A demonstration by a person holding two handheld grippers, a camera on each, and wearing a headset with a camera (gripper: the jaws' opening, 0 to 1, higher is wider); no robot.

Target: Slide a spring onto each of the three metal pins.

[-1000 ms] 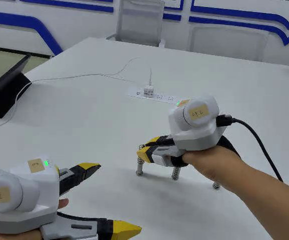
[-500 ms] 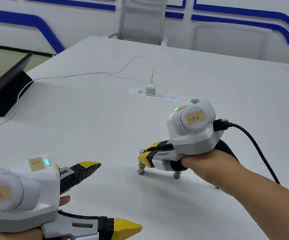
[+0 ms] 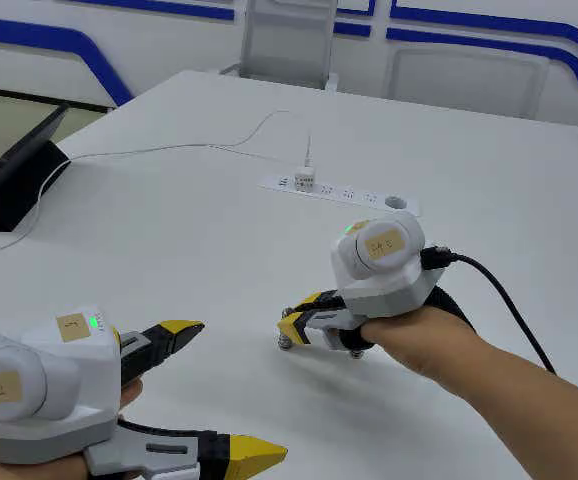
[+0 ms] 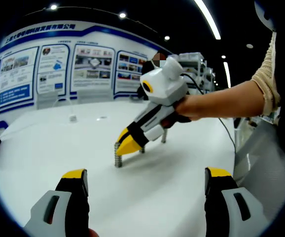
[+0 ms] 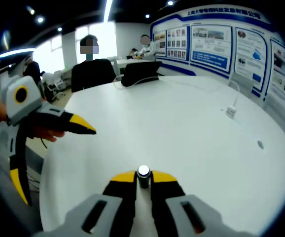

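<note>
A metal pin (image 3: 286, 341) with a spring coiled on it stands on the white table (image 3: 169, 240); its round top (image 5: 143, 171) sits between my right gripper's yellow tips. My right gripper (image 3: 294, 326) is shut on this pin, low over the table. In the left gripper view, the right gripper (image 4: 127, 143) points down at the sprung pin (image 4: 118, 159), with two more pins (image 4: 163, 136) behind it. A second pin (image 3: 355, 352) peeks out under the hand. My left gripper (image 3: 224, 395) stands open at the near left, holding nothing, its fingertips (image 4: 74, 174) wide apart.
A white power strip (image 3: 339, 190) with a plug and thin cable lies mid-table. A black tablet stand (image 3: 14, 180) sits at the left edge. A chair (image 3: 287, 40) stands beyond the far edge. A black cable (image 3: 499, 290) trails from the right gripper. People (image 5: 90, 69) sit across the table.
My right gripper has sunk lower toward the table over the pins, and the third pin is now hidden behind the hand. The left gripper has stayed put.
</note>
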